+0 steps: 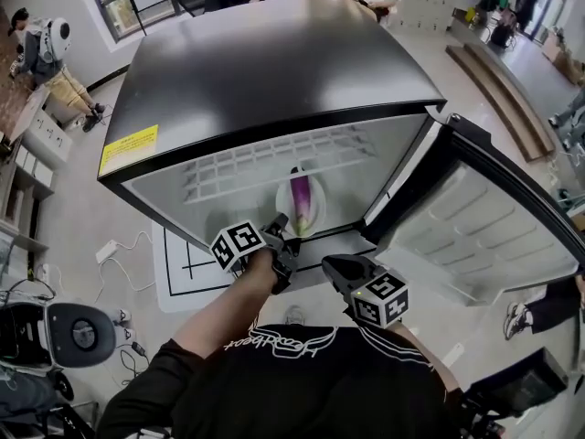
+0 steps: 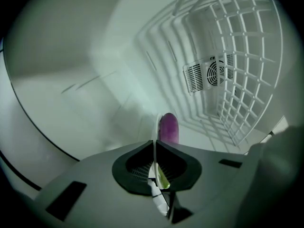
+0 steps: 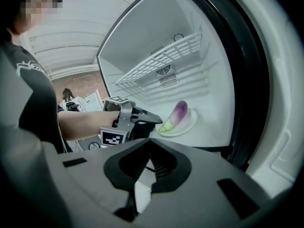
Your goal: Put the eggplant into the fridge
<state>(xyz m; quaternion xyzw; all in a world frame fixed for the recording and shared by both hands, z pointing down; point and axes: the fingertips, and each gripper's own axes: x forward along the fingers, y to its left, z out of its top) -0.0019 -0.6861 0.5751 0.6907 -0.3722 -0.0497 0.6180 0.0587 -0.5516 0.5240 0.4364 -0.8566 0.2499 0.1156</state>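
Observation:
A purple eggplant point(image 1: 303, 201) with a green stem end lies on a white plate point(image 1: 282, 199) inside the open fridge point(image 1: 274, 71), low over its floor. My left gripper point(image 1: 289, 238) reaches in through the opening and is shut on the plate's near rim. In the left gripper view the thin rim point(image 2: 156, 127) runs between the closed pads of that gripper point(image 2: 154, 145), with the eggplant point(image 2: 169, 127) just beyond. The right gripper view shows the eggplant point(image 3: 176, 115), the plate point(image 3: 188, 126) and the left gripper point(image 3: 155, 123) at its edge. My right gripper point(image 1: 327, 263) hangs outside the fridge front, shut and empty point(image 3: 149, 145).
A white wire shelf point(image 1: 265, 163) spans the fridge above the plate, with a fan vent point(image 2: 209, 75) on the back wall. The fridge door point(image 1: 475, 236) stands open at the right. Several people sit behind the fridge; cables and a floor mat point(image 1: 187, 268) lie at the left.

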